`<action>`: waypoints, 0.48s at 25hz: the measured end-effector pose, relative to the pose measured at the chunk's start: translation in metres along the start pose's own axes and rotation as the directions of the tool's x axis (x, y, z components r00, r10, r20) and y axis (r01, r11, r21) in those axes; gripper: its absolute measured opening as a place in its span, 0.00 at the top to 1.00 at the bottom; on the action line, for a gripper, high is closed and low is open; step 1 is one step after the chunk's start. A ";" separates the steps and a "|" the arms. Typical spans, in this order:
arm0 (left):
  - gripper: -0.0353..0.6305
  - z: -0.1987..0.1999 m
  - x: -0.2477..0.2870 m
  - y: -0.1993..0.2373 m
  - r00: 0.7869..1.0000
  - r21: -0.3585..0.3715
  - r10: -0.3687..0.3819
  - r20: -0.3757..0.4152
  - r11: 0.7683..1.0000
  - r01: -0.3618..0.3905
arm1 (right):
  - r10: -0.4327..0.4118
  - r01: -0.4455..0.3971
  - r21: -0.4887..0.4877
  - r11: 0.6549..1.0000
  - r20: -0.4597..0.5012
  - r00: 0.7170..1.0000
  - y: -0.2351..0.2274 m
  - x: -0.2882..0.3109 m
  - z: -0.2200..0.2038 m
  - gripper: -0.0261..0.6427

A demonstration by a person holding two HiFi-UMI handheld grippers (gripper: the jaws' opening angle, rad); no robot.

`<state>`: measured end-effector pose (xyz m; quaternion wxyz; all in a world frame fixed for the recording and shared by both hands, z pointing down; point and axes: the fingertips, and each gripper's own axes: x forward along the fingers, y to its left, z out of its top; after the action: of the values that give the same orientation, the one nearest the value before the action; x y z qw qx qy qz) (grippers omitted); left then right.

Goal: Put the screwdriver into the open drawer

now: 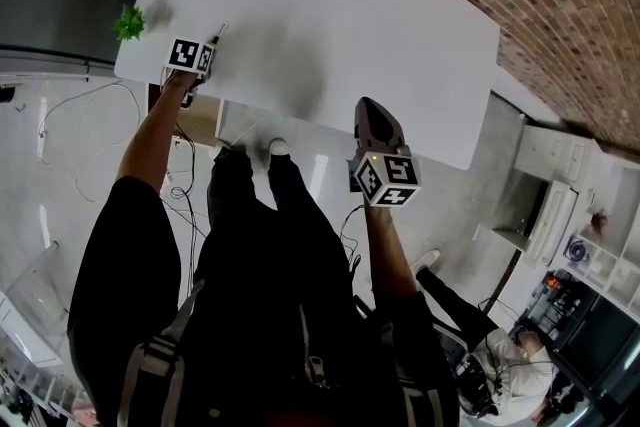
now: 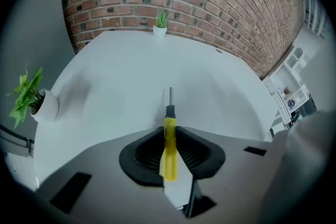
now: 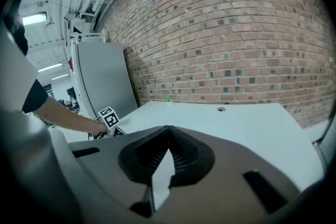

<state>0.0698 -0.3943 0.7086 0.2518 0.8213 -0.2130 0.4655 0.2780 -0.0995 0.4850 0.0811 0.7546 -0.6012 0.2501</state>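
Left gripper view shows the left gripper [image 2: 169,132] clamped on the yellow handle of the screwdriver [image 2: 169,152], whose short metal tip points toward the far brick wall [image 2: 210,2] over the white table [image 2: 121,76]. Head view places that grip at the table's near left edge, close to a small potted plant [image 1: 128,22] on the left corner. The right gripper [image 3: 168,131] is held well apart to the right, by the table's near edge, its jaws closed together with nothing between them.
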 end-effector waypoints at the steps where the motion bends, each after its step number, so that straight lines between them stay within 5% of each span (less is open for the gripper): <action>1: 0.82 0.001 -0.003 0.001 1.000 0.001 0.001 0.012 1.000 -0.001 | 0.005 -0.005 -0.003 1.000 0.001 1.000 0.001 0.001 0.001 0.95; 12: 0.82 0.009 -0.078 0.006 0.972 -0.101 0.004 0.235 0.995 0.020 | 0.142 -0.142 -0.070 0.987 -0.010 0.990 0.039 0.023 0.009 0.95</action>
<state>0.0350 -0.3950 0.6378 0.2686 0.8575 -0.2615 0.3523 0.2469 -0.1336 0.4817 0.0911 0.7058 -0.6617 0.2360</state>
